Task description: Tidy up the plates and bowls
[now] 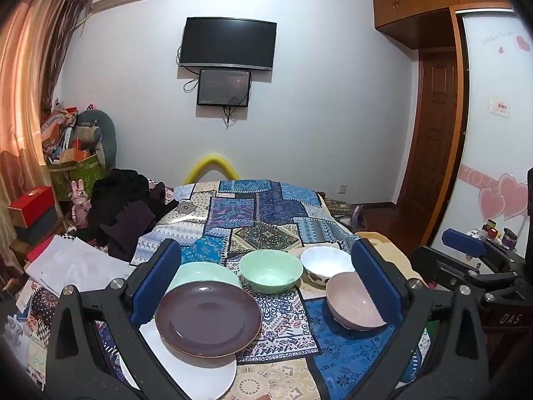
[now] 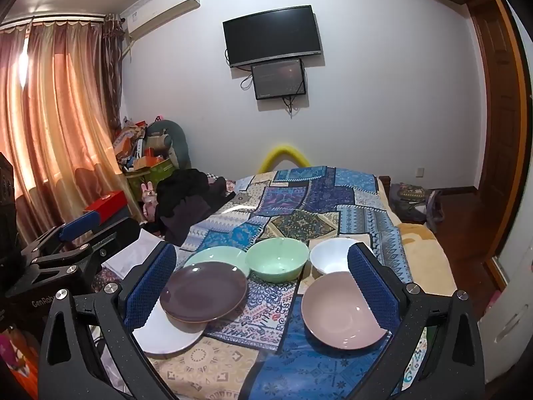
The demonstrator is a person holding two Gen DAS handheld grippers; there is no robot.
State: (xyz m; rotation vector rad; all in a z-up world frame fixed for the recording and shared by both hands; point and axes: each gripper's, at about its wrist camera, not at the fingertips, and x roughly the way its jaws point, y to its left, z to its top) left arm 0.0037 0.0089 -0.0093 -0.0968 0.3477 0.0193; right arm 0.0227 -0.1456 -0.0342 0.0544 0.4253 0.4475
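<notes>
On a patchwork cloth lie a dark purple plate [image 1: 208, 318] [image 2: 204, 291], overlapping a white plate [image 1: 200, 371] [image 2: 166, 333] in front and a mint green plate [image 1: 203, 271] [image 2: 216, 255] behind. Beyond and to the right stand a mint green bowl [image 1: 270, 269] [image 2: 278, 258], a white bowl [image 1: 324, 263] [image 2: 331, 255] and a pink bowl [image 1: 351, 301] [image 2: 339, 311]. My left gripper [image 1: 265, 283] hovers open over the dishes, holding nothing. My right gripper [image 2: 261, 283] is open too and empty, beside the left one [image 2: 80, 230].
The patchwork cloth [image 1: 266, 213] [image 2: 299, 200] covers a bed. Dark clothes [image 1: 126, 206] [image 2: 190, 200] and white papers [image 1: 76, 263] lie at its left side. Boxes and clutter [image 1: 73, 153] stand by the curtain. Screens [image 1: 228, 43] hang on the far wall. A wardrobe [image 1: 493, 133] stands right.
</notes>
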